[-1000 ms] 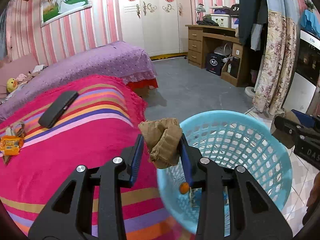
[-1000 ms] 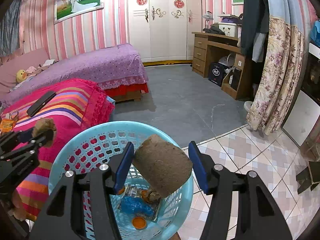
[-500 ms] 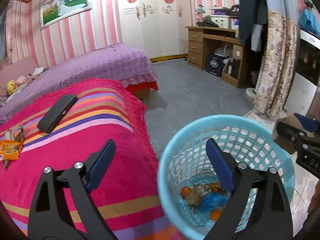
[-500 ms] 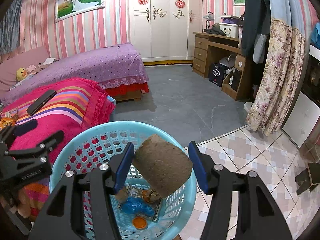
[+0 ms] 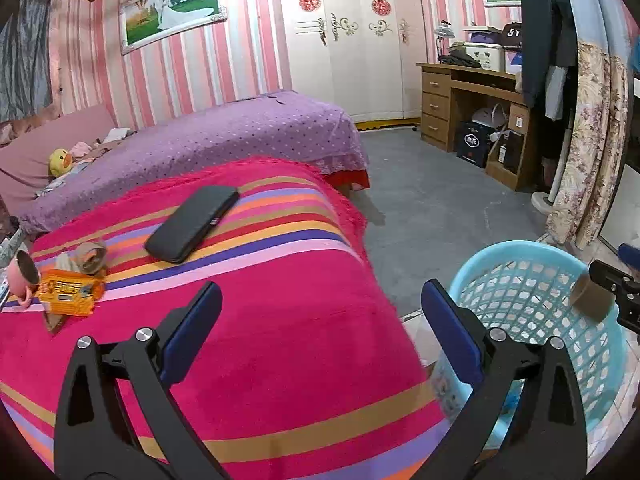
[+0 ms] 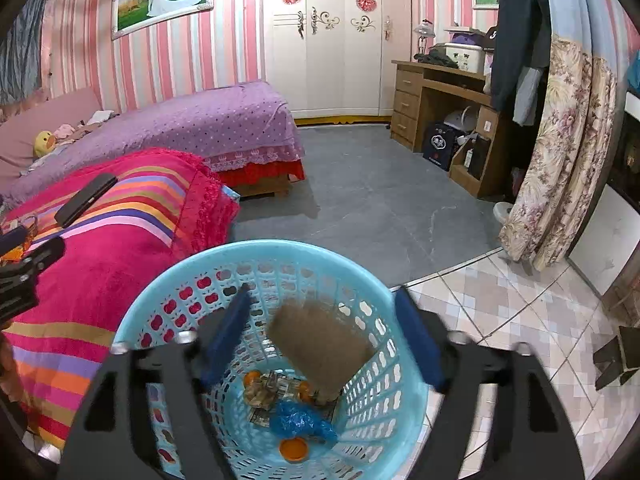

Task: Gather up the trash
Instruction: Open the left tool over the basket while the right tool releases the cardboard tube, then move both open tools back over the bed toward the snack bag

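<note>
**Both claws let go over the blue basket**

A pink-striped bedroom holds two beds: one under a purple dotted cover [image 5: 240, 136] at 12 o'clock, one under a pink striped blanket [image 5: 260, 320] filling the near left. One light-blue trash basket [image 6: 256, 256] stands on the floor at the blanket's 3 o'clock edge.

The left claw [image 5: 320, 332] is spread wide and empty; its jaws have just been opening, and the crumpled brown paper it pinched a second ago is gone from between them. It has swung from over the basket to above the blanket.

The right claw [image 6: 320, 336] hangs over the basket, jaws apart and just opened further. One brown cardboard roll [image 6: 320, 348], clamped half a second ago, now lies blurred between the pads, touching neither, inside the basket mouth.

On the blanket: one black phone [image 5: 192, 224] at 11 o'clock, one orange wrapper [image 5: 70, 292] at 9 o'clock, one pink cup [image 5: 22, 276] beside it.

On the basket floor: one blue plastic wad [image 6: 302, 424], one orange cap [image 6: 294, 449], some crumpled scraps.
</note>
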Motion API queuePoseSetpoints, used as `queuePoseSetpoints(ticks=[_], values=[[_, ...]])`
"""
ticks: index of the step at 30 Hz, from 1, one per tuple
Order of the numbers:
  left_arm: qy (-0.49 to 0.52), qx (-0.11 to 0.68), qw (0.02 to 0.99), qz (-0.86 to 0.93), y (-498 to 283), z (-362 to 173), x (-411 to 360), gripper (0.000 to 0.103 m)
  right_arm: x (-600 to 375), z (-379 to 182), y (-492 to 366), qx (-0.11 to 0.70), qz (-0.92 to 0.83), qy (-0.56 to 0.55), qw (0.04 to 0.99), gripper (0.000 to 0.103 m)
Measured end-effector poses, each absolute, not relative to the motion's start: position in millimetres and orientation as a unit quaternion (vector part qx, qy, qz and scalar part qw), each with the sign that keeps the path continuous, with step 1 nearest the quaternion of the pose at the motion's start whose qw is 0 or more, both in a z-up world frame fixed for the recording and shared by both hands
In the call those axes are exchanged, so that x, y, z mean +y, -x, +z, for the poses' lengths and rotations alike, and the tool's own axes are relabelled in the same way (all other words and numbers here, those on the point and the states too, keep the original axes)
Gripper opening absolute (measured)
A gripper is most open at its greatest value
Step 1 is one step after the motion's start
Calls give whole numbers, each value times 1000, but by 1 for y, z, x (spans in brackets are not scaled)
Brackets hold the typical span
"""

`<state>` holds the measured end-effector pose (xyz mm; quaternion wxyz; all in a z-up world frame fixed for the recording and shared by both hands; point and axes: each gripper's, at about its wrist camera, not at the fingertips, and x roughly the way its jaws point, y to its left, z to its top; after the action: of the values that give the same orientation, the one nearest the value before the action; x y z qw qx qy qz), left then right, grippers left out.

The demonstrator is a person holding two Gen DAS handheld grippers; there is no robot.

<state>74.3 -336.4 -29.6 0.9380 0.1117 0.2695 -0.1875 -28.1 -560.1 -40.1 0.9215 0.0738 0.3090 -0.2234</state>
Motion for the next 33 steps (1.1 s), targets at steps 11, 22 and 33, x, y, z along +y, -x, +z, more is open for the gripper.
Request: queuePoseSetpoints(ticks=[11,22,33], values=[[-113,256,946,-161,-78,-11,-277,97,-524,-23,16,301,-229,-58,924,97],[-107,249,957,-108,-95,9,-192,97,-458,-10,-14,293,-194,-25,936,98],[-95,260,959,-51,-121,3,-95,97,-383,-17,-53,303,-144,-23,942,98]])
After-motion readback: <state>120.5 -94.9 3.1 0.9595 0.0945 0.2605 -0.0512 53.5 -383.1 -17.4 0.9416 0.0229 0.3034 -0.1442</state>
